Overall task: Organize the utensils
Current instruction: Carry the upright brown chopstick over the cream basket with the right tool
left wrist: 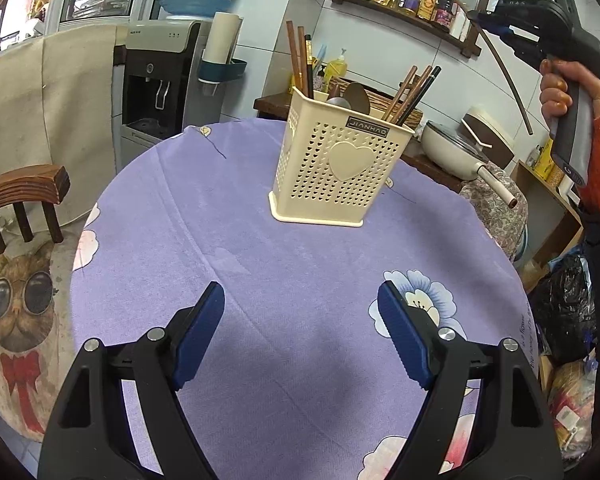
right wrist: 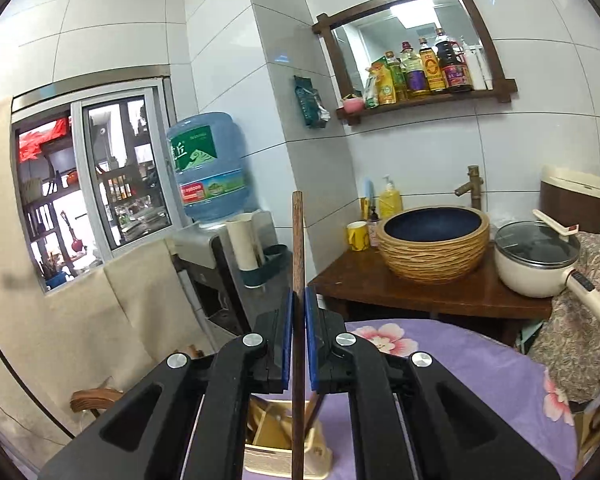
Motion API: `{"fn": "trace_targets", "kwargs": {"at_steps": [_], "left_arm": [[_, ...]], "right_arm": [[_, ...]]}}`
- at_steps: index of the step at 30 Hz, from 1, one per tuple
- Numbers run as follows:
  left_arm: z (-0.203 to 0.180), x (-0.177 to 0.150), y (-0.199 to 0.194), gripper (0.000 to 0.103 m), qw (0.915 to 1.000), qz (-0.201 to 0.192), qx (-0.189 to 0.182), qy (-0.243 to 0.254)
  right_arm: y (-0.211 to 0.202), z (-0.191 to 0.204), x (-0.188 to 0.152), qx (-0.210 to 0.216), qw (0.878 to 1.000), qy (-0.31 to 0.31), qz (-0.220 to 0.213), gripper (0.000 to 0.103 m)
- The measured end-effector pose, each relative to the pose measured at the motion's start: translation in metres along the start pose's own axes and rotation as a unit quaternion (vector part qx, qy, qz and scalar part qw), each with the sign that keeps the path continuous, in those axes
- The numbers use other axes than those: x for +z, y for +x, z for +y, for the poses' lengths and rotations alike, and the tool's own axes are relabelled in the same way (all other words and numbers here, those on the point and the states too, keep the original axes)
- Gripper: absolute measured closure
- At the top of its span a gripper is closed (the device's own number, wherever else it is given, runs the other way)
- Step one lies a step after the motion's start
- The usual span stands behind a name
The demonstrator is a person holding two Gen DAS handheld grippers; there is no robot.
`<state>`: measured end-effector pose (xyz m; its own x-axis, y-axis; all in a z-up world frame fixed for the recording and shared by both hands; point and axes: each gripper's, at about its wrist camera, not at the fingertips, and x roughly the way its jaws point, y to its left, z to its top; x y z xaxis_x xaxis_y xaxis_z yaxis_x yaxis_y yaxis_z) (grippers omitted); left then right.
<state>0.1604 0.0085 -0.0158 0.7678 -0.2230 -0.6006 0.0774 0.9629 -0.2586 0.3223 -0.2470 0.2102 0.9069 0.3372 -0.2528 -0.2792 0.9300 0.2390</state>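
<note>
A cream perforated utensil holder [left wrist: 340, 168] with a heart on its front stands on the purple floral tablecloth [left wrist: 260, 280]. It contains several brown chopsticks [left wrist: 410, 94] and a spoon [left wrist: 350, 98]. My left gripper [left wrist: 300, 332] hovers open over the cloth, well short of the holder, with nothing between its blue pads. My right gripper [right wrist: 299, 340] is shut on a single brown chopstick [right wrist: 298, 248], held upright. In the left wrist view that right gripper [left wrist: 482, 18] is high at the upper right, the chopstick [left wrist: 508, 76] hanging down from it. The holder [right wrist: 284, 444] shows below the right jaws.
A wooden chair [left wrist: 24, 196] with a cat cushion stands left of the table. A water dispenser [left wrist: 160, 88] is behind. On the wooden counter sit a woven basin [right wrist: 432, 240], a white pot [right wrist: 536, 260] and a yellow mug [right wrist: 358, 235]. A shelf of bottles [right wrist: 420, 68] hangs on the tiled wall.
</note>
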Motion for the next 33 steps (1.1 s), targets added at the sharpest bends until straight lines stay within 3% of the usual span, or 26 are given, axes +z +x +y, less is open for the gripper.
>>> {"fn": "trace_targets", "kwargs": {"at_steps": [6,11,19,33], "left_arm": [[0.007,0.002,-0.004,0.025,0.9999,-0.004,0.006,-0.010],[0.004,0.002,-0.006,0.025,1.0000,-0.003,0.005,-0.002],[0.025,0.005,-0.007,0.025,0.9995,-0.003,0.026,-0.017],[0.041,0.006,0.011,0.025,0.9992,0.013,0.020,-0.031]], "right_arm": [[0.010,0.019,-0.006,0.028,1.000,0.005,-0.001,0.096],[0.036,0.036,-0.006,0.016,0.999,-0.013,-0.030,0.096],[0.095,0.032,-0.017,0.005,0.999,0.023,-0.046,0.096],[0.110,0.060,-0.048,-0.089,0.989,-0.066,-0.102,0.096]]}}
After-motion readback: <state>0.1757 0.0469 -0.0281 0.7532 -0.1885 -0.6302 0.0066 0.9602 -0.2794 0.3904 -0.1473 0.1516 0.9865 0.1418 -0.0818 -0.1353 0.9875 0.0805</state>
